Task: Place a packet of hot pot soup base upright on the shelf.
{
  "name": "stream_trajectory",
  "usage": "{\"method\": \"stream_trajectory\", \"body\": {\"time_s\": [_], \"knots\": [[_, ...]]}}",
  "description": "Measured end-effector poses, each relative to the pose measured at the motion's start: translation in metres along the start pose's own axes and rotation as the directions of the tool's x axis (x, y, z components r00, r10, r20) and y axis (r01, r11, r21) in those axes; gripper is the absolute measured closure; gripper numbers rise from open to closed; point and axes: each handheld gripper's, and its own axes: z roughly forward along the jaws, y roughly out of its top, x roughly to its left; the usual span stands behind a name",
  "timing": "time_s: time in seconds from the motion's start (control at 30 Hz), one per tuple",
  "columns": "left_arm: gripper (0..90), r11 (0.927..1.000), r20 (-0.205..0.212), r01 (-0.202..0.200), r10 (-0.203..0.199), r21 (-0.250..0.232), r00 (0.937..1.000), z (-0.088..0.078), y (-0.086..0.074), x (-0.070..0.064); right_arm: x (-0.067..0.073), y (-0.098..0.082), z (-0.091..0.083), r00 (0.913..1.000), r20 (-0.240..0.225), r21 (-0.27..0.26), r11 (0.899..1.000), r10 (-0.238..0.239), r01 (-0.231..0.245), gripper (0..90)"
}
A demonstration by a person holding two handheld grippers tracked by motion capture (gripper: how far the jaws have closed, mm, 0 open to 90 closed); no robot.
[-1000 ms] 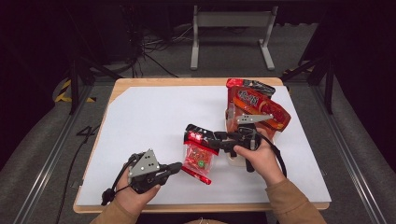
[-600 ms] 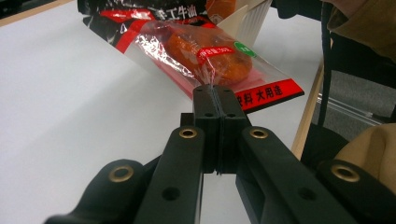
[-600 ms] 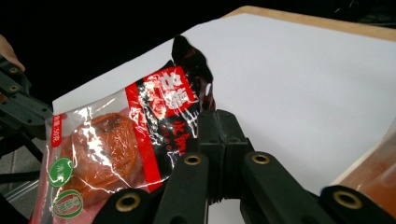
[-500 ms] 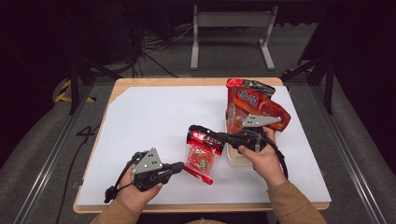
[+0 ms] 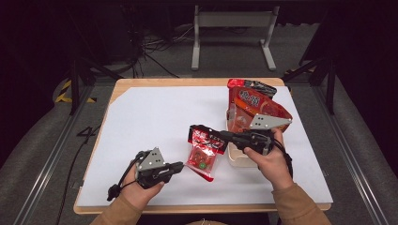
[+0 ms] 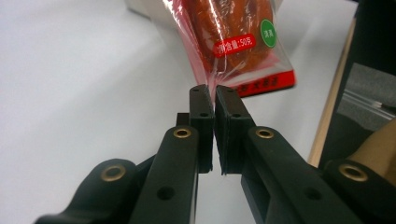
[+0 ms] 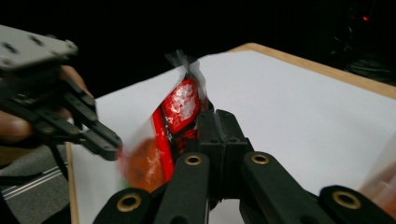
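Red packet now in right gripper

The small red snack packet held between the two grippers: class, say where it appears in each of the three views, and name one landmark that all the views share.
High view: the small red snack packet sits just below the middle, between the left gripper and the right gripper.
Left gripper view: it hangs at top centre, its lower edge at the jaw tips.
Right gripper view: centre-left, against the jaws.
Shared landmark: the white table sheet.
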Motion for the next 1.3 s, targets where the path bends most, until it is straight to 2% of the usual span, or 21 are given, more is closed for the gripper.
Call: {"method": "stream_trajectory", "body": {"time_s": [0.03, 0.1, 0.13, 0.17, 0.27, 0.33, 0.37, 0.4, 0.47, 0.5, 0.57, 0.67, 0.8, 0.83, 0.87, 1.0, 1.1, 1.17, 1.23, 1.3], "knots": [[89.2, 1.0000, -0.002, 0.008, -0.008, 0.004, 1.0000, 0.000, -0.001, 0.001, 0.002, 0.001, -0.001, 0.9997, -0.024, -0.012, 1.000, 0.005, -0.006, 90.0], [89.4, 1.0000, -0.010, 0.006, -0.006, 0.007, 0.9999, 0.000, -0.001, 0.003, 0.005, 0.002, 0.000, 0.9993, -0.036, -0.005, 1.000, -0.006, 0.006, 90.0], [89.5, 0.9998, -0.013, 0.016, -0.016, 0.008, 0.9998, 0.000, -0.002, 0.004, 0.011, 0.003, 0.003, 0.9985, -0.032, -0.001, 0.999, -0.044, 0.044, 90.0], [89.5, 0.9996, -0.008, 0.025, -0.025, 0.009, 0.9996, 0.000, -0.002, 0.005, 0.011, 0.003, 0.003, 0.9985, -0.032, -0.001, 0.999, -0.044, 0.044, 90.0], [85.1, 0.9993, -0.022, 0.036, -0.036, -0.010, 0.9991, -0.002, -0.003, 0.009, 0.016, 0.004, 0.006, 0.9954, -0.015, 0.018, 0.995, -0.095, 0.095, 90.0], [73.2, 0.9991, -0.030, 0.038, -0.039, -0.020, 0.9988, -0.002, -0.003, 0.010, 0.016, 0.004, 0.005, 0.9952, -0.015, 0.017, 0.995, -0.097, 0.097, 90.0], [73.2, 0.9985, -0.039, 0.041, -0.042, -0.037, 0.9983, -0.002, -0.002, 0.012, 0.015, 0.004, 0.004, 0.9952, -0.015, 0.014, 0.995, -0.096, 0.097, 90.0], [63.6, 0.9972, -0.042, 0.054, -0.056, -0.052, 0.9976, -0.003, -0.002, 0.013, 0.015, 0.005, 0.003, 0.9953, -0.015, 0.011, 0.995, -0.096, 0.096, 90.0], [51.8, 0.9944, -0.036, 0.066, -0.069, -0.082, 0.9969, -0.004, 0.000, 0.016, 0.016, 0.006, 0.001, 0.9948, -0.026, 0.001, 0.995, -0.099, 0.099, 90.0], [41.4, 0.9940, -0.030, 0.066, -0.069, -0.087, 0.9972, -0.004, 0.001, 0.018, 0.019, 0.008, 0.001, 0.9930, -0.041, 0.002, 0.994, -0.111, 0.111, 90.0], [38.3, 0.9931, -0.015, 0.071, -0.073, -0.093, 0.9972, -0.004, 0.004, 0.020, 0.021, 0.008, 0.001, 0.9915, -0.050, 0.002, 0.993, -0.120, 0.121, 90.0], [25.4, 0.9908, -0.008, 0.048, -0.049, -0.127, 0.9988, -0.003, 0.009, 0.022, 0.029, 0.011, 0.001, 0.9854, -0.072, 0.000, 0.988, -0.154, 0.155, 90.0], [20.4, 0.9890, 0.041, 0.011, -0.005, -0.148, 0.9991, -0.001, 0.018, 0.026, 0.035, 0.013, 0.000, 0.9808, -0.078, -0.007, 0.984, -0.179, 0.179, 90.0], [17.2, 0.9854, 0.058, 0.010, 0.000, -0.170, 0.9983, 0.000, 0.023, 0.028, 0.036, 0.013, 0.000, 0.9796, -0.077, -0.007, 0.983, -0.185, 0.185, 90.0], [15.0, 0.9854, 0.058, 0.010, 0.000, -0.170, 0.9983, 0.000, 0.023, 0.028, 0.036, 0.013, 0.000, 0.9796, -0.077, -0.007, 0.983, -0.185, 0.185, 90.0], [11.5, 0.9804, 0.094, 0.004, 0.015, -0.197, 0.9955, 0.004, 0.032, 0.032, 0.037, 0.013, -0.001, 0.9784, -0.091, -0.017, 0.983, -0.186, 0.185, 90.0], [13.7, 0.9781, 0.127, -0.003, 0.030, -0.208, 0.9915, 0.011, 0.035, 0.035, 0.038, 0.013, 0.000, 0.9760, -0.104, -0.021, 0.982, -0.191, 0.190, 90.0], [22.9, 0.9766, 0.171, -0.014, 0.051, -0.215, 0.9840, 0.015, 0.035, 0.037, 0.040, 0.013, 0.000, 0.9727, -0.129, -0.029, 0.981, -0.193, 0.191, 90.0], [25.7, 0.9705, 0.203, -0.024, 0.074, -0.240, 0.9765, 0.020, 0.037, 0.038, 0.042, 0.014, 0.001, 0.9697, -0.139, -0.033, 0.980, -0.201, 0.198, 90.0], [32.5, 0.9658, 0.246, -0.022, 0.088, -0.258, 0.9652, 0.023, 0.038, 0.036, 0.044, 0.014, 0.002, 0.9661, -0.155, -0.041, 0.978, -0.206, 0.202, 90.0]]}}
